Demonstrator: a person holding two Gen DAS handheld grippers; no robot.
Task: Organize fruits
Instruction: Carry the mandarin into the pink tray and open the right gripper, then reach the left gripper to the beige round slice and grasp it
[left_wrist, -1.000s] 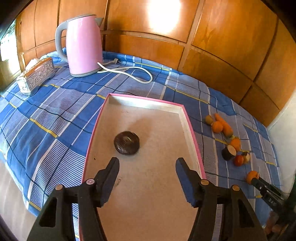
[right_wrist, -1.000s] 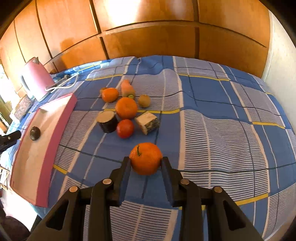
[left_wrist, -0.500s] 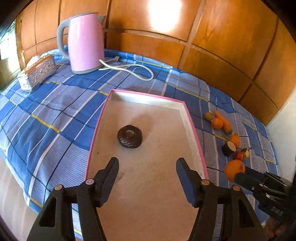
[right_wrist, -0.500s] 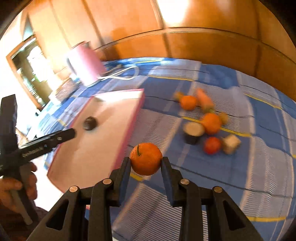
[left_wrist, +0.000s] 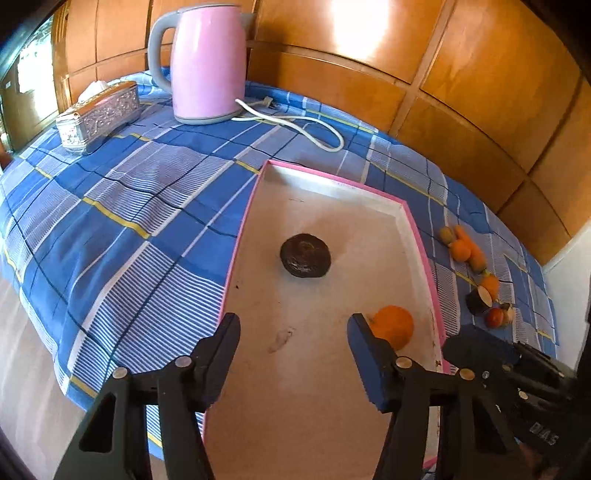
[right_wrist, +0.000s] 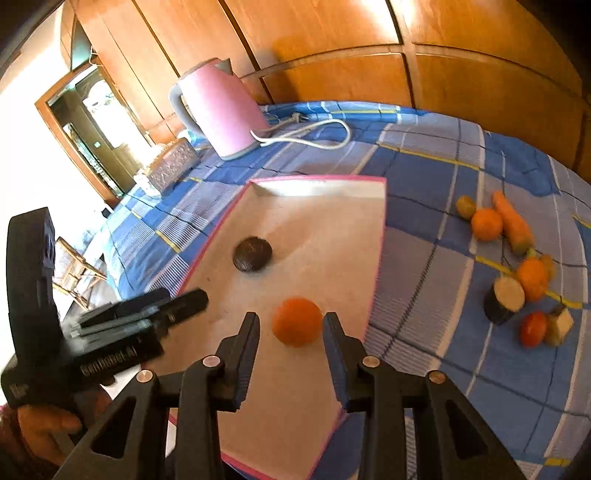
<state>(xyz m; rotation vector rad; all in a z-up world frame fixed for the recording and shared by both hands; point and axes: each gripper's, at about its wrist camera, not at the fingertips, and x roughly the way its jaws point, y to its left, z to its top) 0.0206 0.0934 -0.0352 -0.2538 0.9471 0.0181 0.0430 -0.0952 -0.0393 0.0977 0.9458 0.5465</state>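
Observation:
A pink-rimmed tray (left_wrist: 413, 221) (right_wrist: 380, 229) lies on the blue checked cloth. In it are a dark round fruit (left_wrist: 305, 255) (right_wrist: 252, 254) and an orange (left_wrist: 393, 325) (right_wrist: 297, 321). My right gripper (right_wrist: 291, 328) is open, its fingers apart on either side of the orange without gripping it. My left gripper (left_wrist: 291, 341) is open and empty over the near part of the tray. More fruit and vegetable pieces (right_wrist: 517, 258) (left_wrist: 476, 273) lie on the cloth right of the tray.
A pink kettle (left_wrist: 207, 62) (right_wrist: 218, 107) with a white cord (left_wrist: 295, 122) stands behind the tray. A silver tissue box (left_wrist: 98, 114) sits at the far left. Wooden panels back the table; the cloth's edge drops off at the near left.
My right gripper carried the orange from the cloth over to the tray and opened; the orange now rests on the tray floor. My left gripper stayed open over the tray.

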